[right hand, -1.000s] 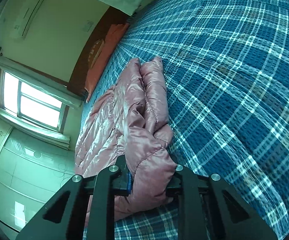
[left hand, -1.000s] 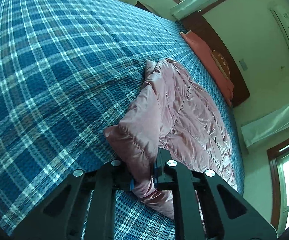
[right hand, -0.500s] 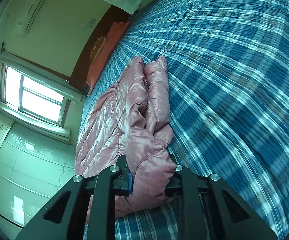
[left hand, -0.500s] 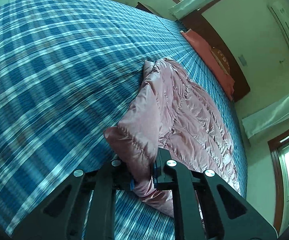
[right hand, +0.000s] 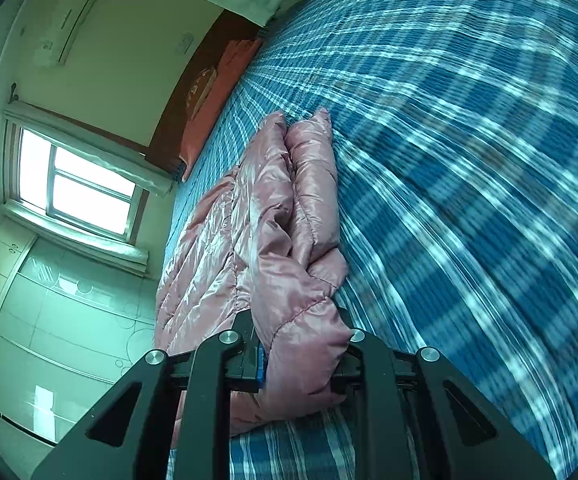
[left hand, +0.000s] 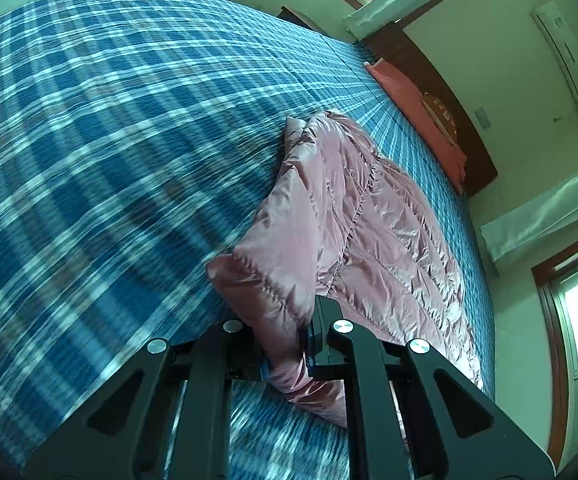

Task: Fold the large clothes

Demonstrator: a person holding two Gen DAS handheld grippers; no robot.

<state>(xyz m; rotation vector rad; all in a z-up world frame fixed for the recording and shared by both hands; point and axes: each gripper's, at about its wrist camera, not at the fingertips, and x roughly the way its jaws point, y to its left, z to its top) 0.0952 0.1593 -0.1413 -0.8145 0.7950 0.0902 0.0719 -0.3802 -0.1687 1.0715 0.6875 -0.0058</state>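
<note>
A shiny pink quilted puffer jacket [left hand: 373, 232] lies lengthwise on a blue plaid bed cover [left hand: 109, 140]. My left gripper [left hand: 285, 356] is shut on a bunched corner of the jacket, which bulges up between the black fingers. In the right wrist view the same pink jacket [right hand: 249, 216] stretches away along the bed cover [right hand: 469, 160], with a sleeve folded beside its body. There my right gripper [right hand: 301, 364] is shut on a thick puffy fold of the jacket. The pinched ends are lifted slightly off the bed.
An orange-red pillow [left hand: 421, 120] lies against the dark wooden headboard [left hand: 457, 120] at the far end of the bed. Windows [right hand: 77, 192] with pale curtains, an air conditioner [left hand: 565, 56] and pale wardrobe doors [right hand: 49, 320] line the walls. Wide plaid cover stretches beside the jacket.
Both grippers keep their hold and slide across the bed with the jacket. The plaid cover now shows motion blur, and more of the headboard end and wall has come into both views.
</note>
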